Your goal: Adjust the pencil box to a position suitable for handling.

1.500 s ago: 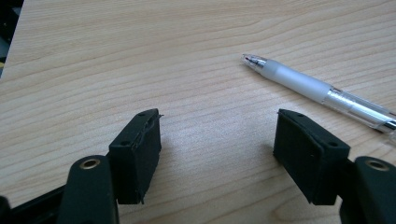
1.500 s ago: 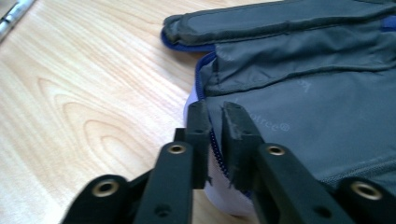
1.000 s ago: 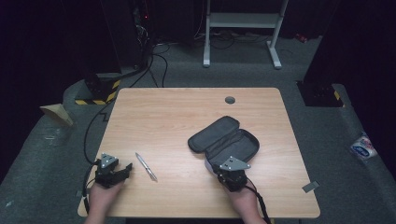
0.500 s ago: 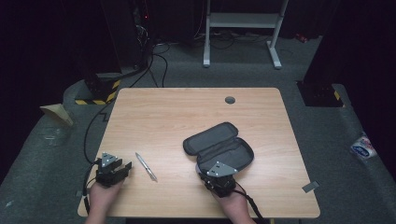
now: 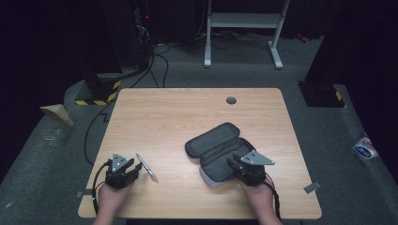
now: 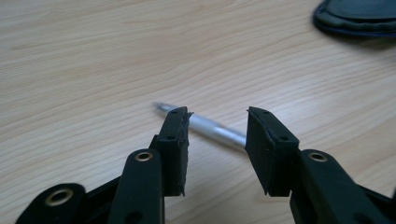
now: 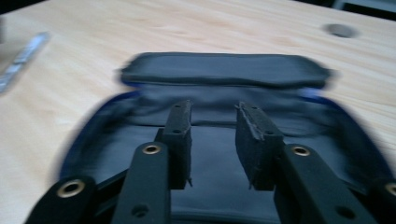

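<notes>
Across the high view:
Worktop [image 5: 187, 112]: pale wood, a round dark grommet [image 5: 231, 100] near its far edge, right of centre.
Case [image 5: 218, 152]: dark zip case lying open at lower right of centre, lid folded back toward the upper left of it.
Pen [image 5: 147, 167]: silver, lying slantwise at lower left, well apart from the case.
Left tongs [image 5: 135, 168]: at the lower left of the frame, held by a hand [image 5: 110, 199], tips just beside the pen.
Right tongs [image 5: 231, 162]: at the lower right, a grey three-cornered plate on top, tips over the near end of the open case.

Left gripper view:
Left tongs [image 6: 217, 122]: jaws parted by a moderate gap, nothing clamped between them.
Pen [image 6: 210, 127]: on the wood just beyond the tips, lying crosswise, its middle seen through the gap; contact with the pads cannot be told.
Case [image 6: 357, 16]: a dark rounded edge in the upper right corner.

Right gripper view:
Right tongs [image 7: 212, 116]: jaws parted, gripping nothing, tips over the dark lining of the case.
Case [image 7: 224, 70]: open, blurred, blue trim along its rim, lid at the far side.
Pen [image 7: 21, 58]: a blurred silver streak at the upper left.
Grommet [image 7: 339, 30]: upper right, on bare wood.
</notes>
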Demonstrator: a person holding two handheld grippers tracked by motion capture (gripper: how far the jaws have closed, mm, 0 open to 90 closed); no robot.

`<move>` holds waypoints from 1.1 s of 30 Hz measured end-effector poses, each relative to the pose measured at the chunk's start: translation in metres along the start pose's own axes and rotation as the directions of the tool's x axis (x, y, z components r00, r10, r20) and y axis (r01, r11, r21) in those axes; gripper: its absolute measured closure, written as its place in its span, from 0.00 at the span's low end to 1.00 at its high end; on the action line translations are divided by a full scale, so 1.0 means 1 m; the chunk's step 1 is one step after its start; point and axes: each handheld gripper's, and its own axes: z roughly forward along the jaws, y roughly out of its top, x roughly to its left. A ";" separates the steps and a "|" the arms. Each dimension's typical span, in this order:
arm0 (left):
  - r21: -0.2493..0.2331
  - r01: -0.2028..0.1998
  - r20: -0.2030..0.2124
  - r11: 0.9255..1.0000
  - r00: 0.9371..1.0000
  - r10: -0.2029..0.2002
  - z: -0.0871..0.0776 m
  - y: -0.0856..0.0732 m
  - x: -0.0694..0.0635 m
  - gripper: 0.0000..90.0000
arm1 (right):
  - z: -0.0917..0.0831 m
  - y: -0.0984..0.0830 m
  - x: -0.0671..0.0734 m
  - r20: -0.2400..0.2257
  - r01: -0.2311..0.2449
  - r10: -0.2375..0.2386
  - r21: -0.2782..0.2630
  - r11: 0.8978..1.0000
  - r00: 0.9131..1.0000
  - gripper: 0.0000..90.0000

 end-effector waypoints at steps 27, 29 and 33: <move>0.005 -0.150 0.184 0.989 0.972 0.147 0.015 0.010 -0.102 0.67 | 0.009 -0.024 -0.065 0.156 -0.128 0.115 0.075 0.989 0.981 0.84; 0.008 -0.155 0.189 0.988 0.970 0.151 0.016 0.010 -0.104 0.67 | 0.009 -0.024 -0.063 0.155 -0.126 0.113 0.074 0.989 0.981 0.84; 0.002 -0.149 0.202 0.989 0.968 0.145 0.016 0.010 -0.104 0.65 | 0.006 -0.025 -0.054 0.130 -0.125 0.115 0.075 0.989 0.985 0.84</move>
